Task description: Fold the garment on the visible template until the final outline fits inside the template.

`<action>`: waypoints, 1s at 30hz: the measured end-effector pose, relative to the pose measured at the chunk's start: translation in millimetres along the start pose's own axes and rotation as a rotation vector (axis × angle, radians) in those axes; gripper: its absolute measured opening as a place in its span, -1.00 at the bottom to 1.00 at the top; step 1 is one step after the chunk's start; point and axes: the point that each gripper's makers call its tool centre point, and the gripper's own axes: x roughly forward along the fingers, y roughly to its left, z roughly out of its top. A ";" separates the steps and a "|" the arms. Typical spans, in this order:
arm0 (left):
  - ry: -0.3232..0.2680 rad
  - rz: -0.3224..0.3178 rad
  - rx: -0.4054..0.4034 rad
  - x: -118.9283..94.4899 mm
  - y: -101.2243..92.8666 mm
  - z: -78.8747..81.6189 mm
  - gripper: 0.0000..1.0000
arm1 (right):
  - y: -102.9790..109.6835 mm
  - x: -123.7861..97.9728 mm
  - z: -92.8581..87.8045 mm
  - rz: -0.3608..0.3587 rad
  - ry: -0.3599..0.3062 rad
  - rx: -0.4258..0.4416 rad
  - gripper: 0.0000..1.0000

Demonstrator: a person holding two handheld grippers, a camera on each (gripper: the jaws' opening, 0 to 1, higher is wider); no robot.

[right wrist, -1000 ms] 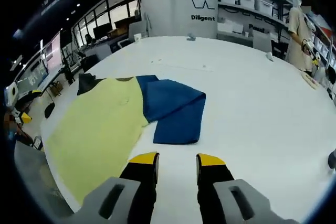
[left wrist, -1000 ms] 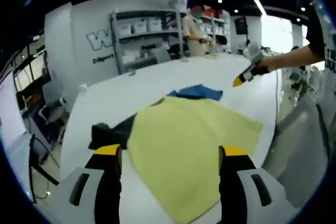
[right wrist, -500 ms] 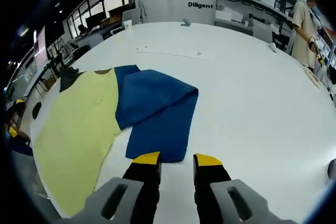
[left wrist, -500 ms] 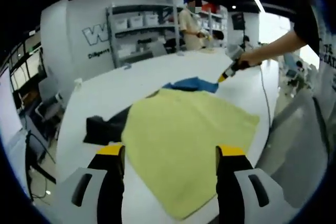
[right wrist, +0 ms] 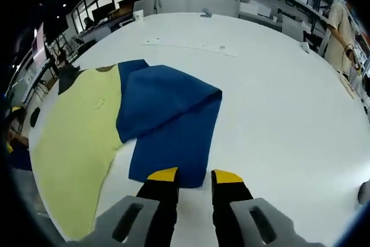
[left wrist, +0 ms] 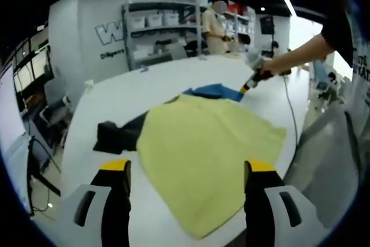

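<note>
A garment with a pale yellow body (left wrist: 202, 154) lies flat on the white table (left wrist: 115, 99). Its black sleeve (left wrist: 118, 137) spreads to the left and its blue sleeve (left wrist: 215, 91) lies at the far side. My left gripper (left wrist: 188, 170) hovers open and wide over the yellow body's near part, holding nothing. In the right gripper view the blue sleeve (right wrist: 167, 117) lies folded beside the yellow body (right wrist: 75, 137). My right gripper (right wrist: 195, 176) sits at the sleeve's near end, its jaws slightly apart with bare table between them. The right gripper (left wrist: 247, 85) also appears beside the blue sleeve.
The table's curved edge (left wrist: 289, 160) runs close to the yellow hem. A thin cable (left wrist: 292, 122) trails from the right gripper. Shelves with boxes (left wrist: 162, 33) and a standing person (left wrist: 215, 27) are behind the table. Bare table (right wrist: 277, 108) stretches right of the blue sleeve.
My right gripper has moved forward until its tips reach the blue sleeve's near end. The left gripper stays over the yellow body. The garment has not moved.
</note>
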 end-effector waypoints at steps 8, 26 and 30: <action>0.030 0.014 -0.016 -4.9 1.1 -16.9 0.43 | 1.5 -12.3 8.2 0.012 0.027 -0.105 -1.00; 0.011 0.008 -0.005 16.9 -5.3 -6.3 0.31 | -92.7 -41.0 72.7 -0.181 0.029 -0.350 -1.00; 0.021 0.025 -0.018 15.5 -0.1 -10.3 0.31 | -117.6 -52.9 94.1 -0.241 0.029 -0.422 -1.00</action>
